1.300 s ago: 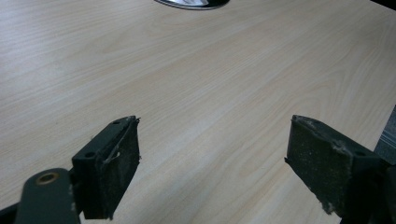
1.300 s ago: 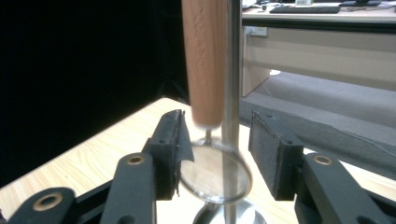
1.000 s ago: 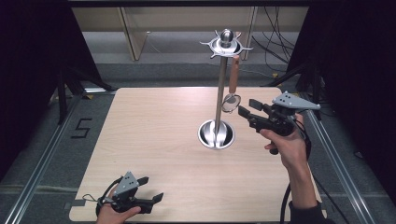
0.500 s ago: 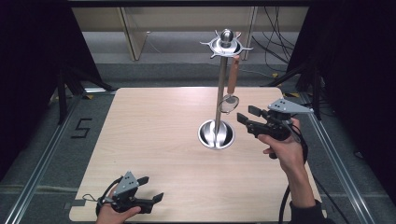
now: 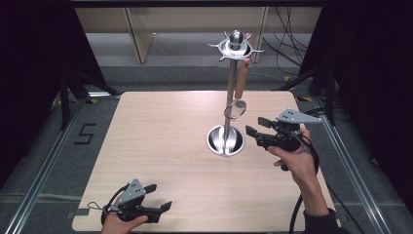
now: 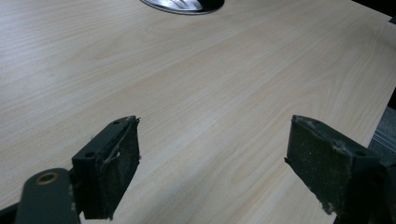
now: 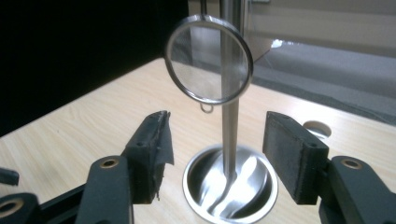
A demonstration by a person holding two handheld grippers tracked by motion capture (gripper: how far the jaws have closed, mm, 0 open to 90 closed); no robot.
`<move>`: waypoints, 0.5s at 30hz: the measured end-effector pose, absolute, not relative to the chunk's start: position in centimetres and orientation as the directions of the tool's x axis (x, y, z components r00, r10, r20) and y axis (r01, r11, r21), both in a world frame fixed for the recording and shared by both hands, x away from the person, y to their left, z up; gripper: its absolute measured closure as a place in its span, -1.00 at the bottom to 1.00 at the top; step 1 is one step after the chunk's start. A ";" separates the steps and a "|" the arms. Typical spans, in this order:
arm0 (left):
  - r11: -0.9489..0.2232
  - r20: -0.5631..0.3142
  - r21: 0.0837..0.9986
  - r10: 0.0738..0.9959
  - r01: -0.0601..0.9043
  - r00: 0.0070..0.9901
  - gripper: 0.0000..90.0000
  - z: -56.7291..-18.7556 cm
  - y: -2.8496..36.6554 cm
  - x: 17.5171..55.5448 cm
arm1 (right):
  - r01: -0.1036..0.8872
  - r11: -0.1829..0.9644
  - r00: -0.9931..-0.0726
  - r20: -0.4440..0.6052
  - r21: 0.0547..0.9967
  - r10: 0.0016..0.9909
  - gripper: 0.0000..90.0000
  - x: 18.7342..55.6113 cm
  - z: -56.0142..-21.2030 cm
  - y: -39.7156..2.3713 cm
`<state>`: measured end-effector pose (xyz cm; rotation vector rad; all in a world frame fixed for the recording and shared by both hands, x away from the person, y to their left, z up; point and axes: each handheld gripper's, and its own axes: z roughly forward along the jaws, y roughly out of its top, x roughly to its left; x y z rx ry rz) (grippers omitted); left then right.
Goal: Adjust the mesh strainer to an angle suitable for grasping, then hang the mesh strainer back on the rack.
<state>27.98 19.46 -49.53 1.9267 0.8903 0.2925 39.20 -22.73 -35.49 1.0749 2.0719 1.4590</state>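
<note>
table top (image 5: 160, 146) evenly lit from overhead on my high view, surroundings near black. shadows soft and short. bright streaky glare in the steel stand base (image 7: 229, 186). on my right gripper view the near jaws are soft, the strainer (image 7: 208, 59) sharp, background washed out. left gripper view slightly grainy, far edge blurred.

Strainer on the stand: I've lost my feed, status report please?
Right gripper jaws just opening, nothing between. Left gripper open, resting near table edge. Strainer hangs from stand, untouched. Nothing in the way.
</note>
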 end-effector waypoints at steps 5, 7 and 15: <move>-0.285 -0.150 0.845 0.685 0.452 0.712 -0.63 -49.5 19.5 28.1 | 0.391 0.172 -0.626 0.124 0.904 0.770 -0.15 39.4 -36.5 -22.6; -0.278 -0.155 0.848 0.684 0.452 0.713 -0.63 -49.5 19.5 28.0 | 0.387 0.191 -0.623 0.103 0.902 0.775 -0.16 39.4 -36.8 -22.5; -0.290 -0.142 0.846 0.685 0.447 0.715 -0.63 -49.4 19.6 27.8 | 0.423 0.213 -0.620 0.110 0.881 0.777 -0.19 39.1 -37.9 -22.3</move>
